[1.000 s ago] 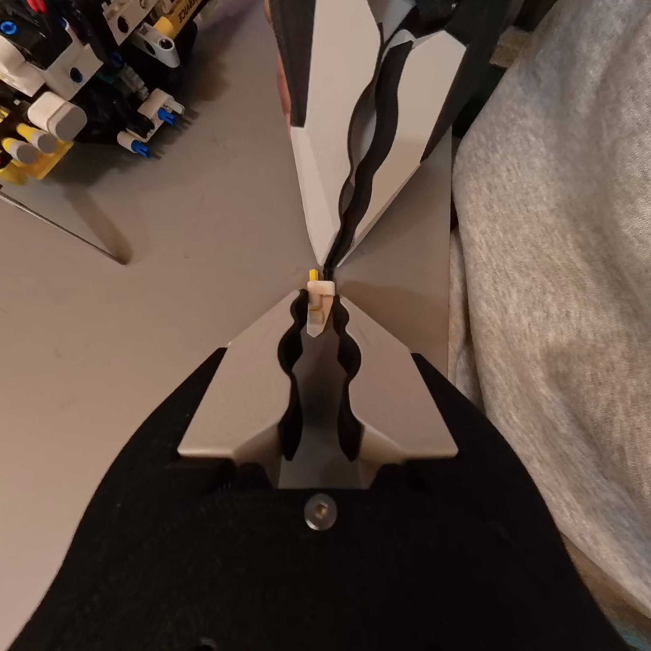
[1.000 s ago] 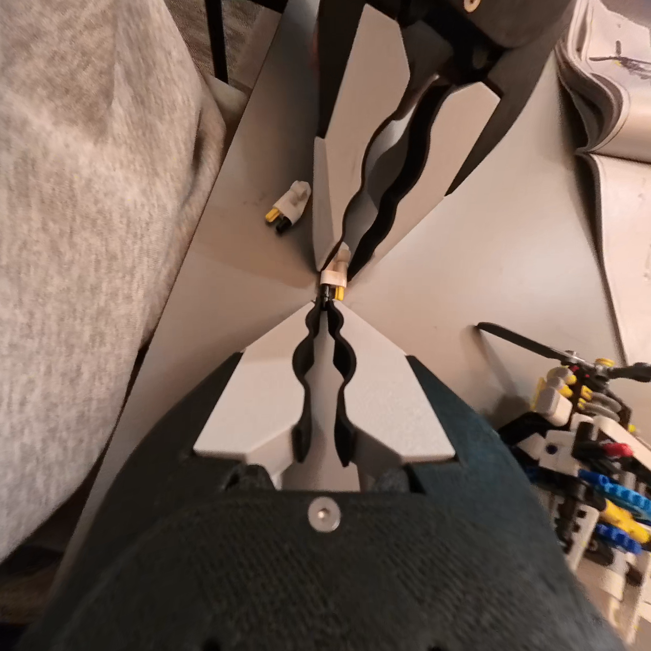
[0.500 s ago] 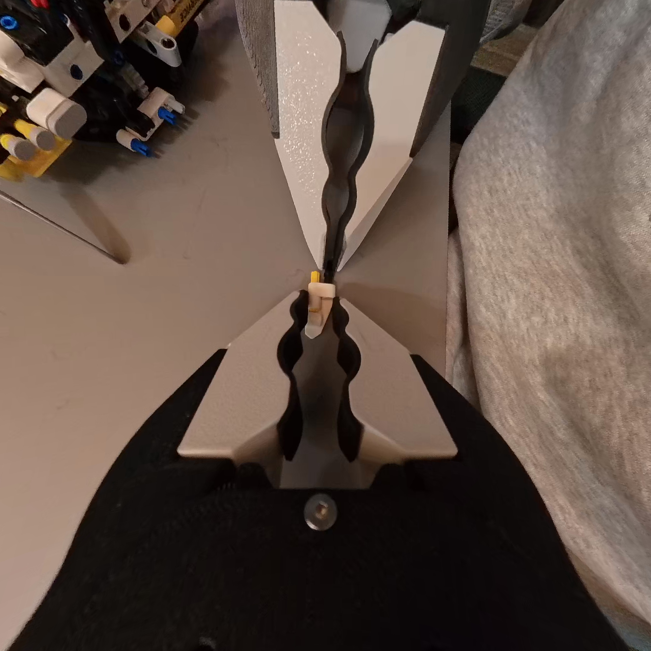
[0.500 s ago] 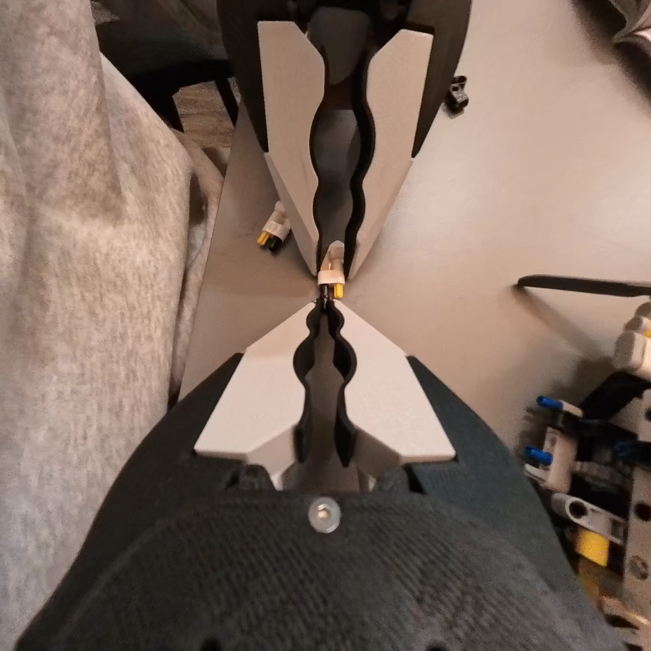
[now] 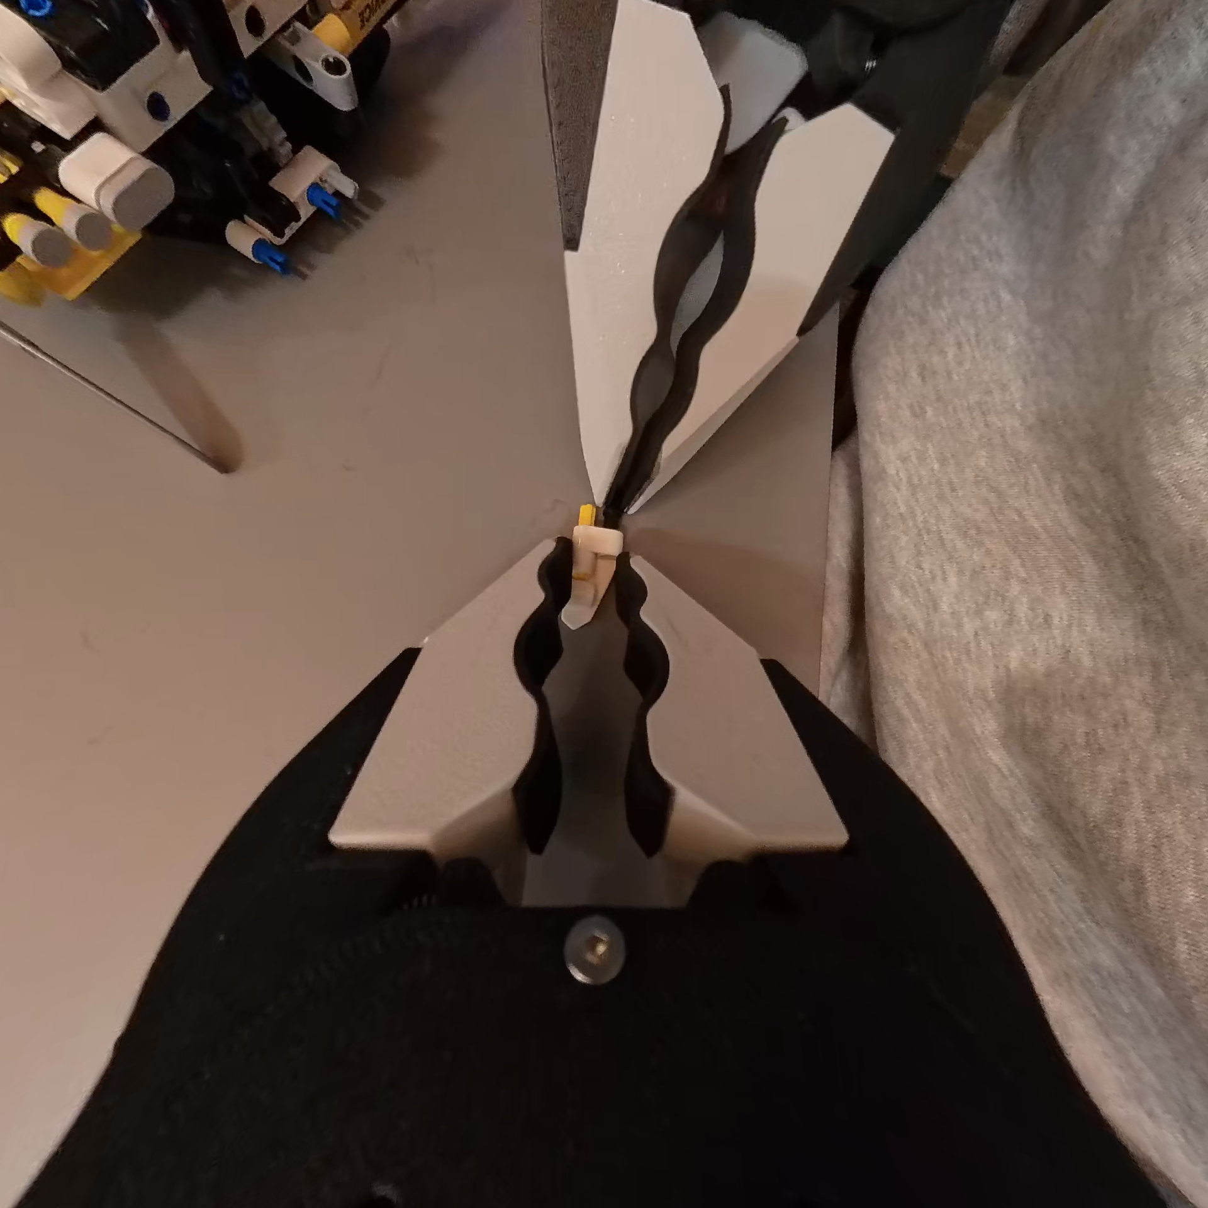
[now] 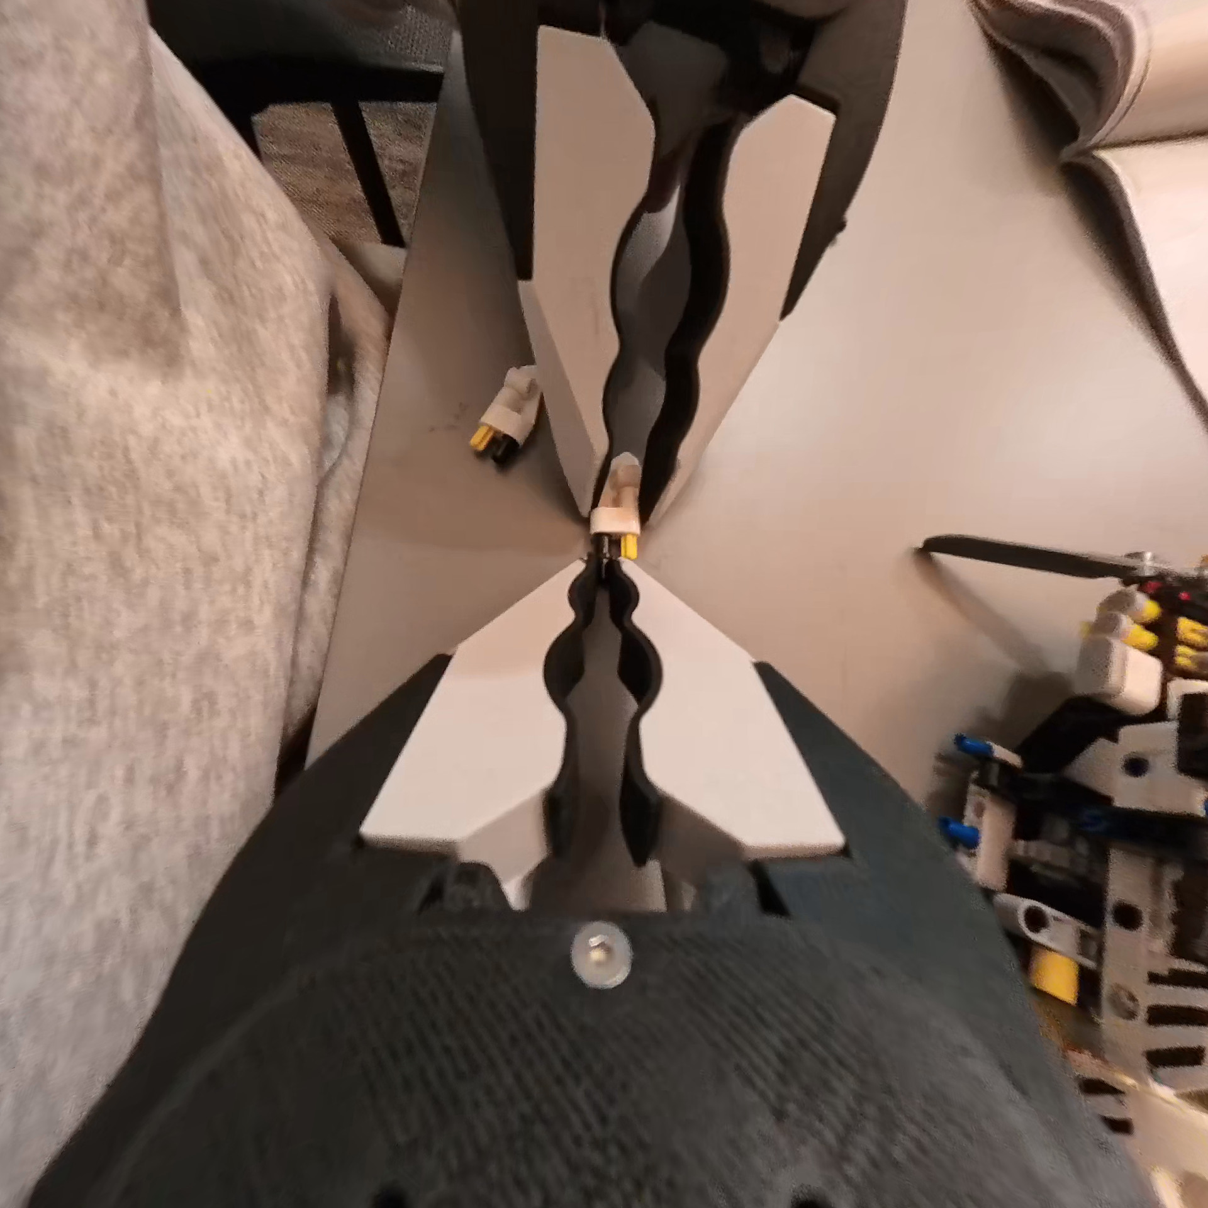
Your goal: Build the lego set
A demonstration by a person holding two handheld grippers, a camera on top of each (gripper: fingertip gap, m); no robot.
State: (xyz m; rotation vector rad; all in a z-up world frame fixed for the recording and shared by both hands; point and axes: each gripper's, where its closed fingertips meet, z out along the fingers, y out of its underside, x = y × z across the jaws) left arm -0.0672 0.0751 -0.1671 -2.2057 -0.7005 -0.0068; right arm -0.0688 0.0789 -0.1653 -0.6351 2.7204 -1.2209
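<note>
Two grippers tip to tip over a grey table [image 5: 274, 588], sharing one small lego piece.

Left gripper [image 5: 591, 559] clamps the white connector [image 5: 591, 562]; right gripper [image 6: 604, 569] pinches its black pin [image 6: 608, 546] beside a yellow pin [image 6: 629, 546]. Spare connector [image 6: 508, 418] lies near table edge. Lego model [image 6: 1098, 804] stands well apart.

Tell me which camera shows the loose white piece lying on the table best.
Right wrist view: the loose white piece, with yellow and black pins, lies on the table beside the left gripper. The left wrist view doesn't show it.
</note>
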